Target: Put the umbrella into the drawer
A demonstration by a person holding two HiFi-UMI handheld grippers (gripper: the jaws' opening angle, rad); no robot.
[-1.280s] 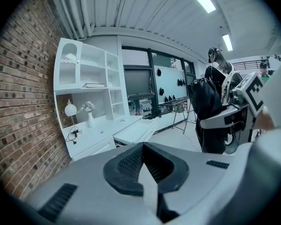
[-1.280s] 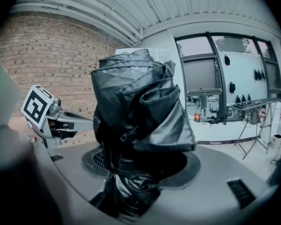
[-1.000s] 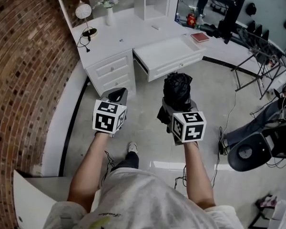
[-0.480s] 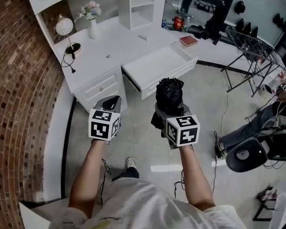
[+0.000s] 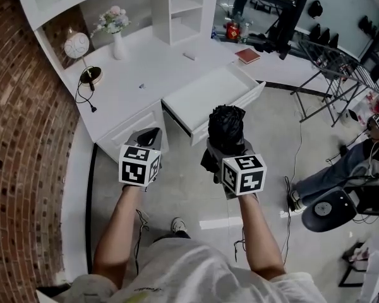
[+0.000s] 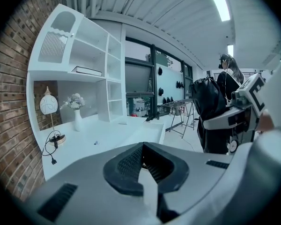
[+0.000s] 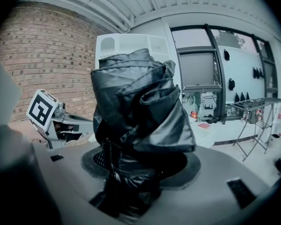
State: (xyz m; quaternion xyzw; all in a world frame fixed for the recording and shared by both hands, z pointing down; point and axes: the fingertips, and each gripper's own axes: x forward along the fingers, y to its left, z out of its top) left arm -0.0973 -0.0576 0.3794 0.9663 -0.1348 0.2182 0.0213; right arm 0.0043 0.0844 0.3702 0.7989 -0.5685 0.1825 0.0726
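Flower vase (image 5: 118, 44), red book (image 5: 247, 55), brick wall (image 5: 22, 169), drying rack (image 5: 331, 59)

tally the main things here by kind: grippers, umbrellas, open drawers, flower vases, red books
grippers: 2 (left gripper, right gripper)
black umbrella: 1
open drawer: 1
vase of flowers: 1
red book: 1
total: 6
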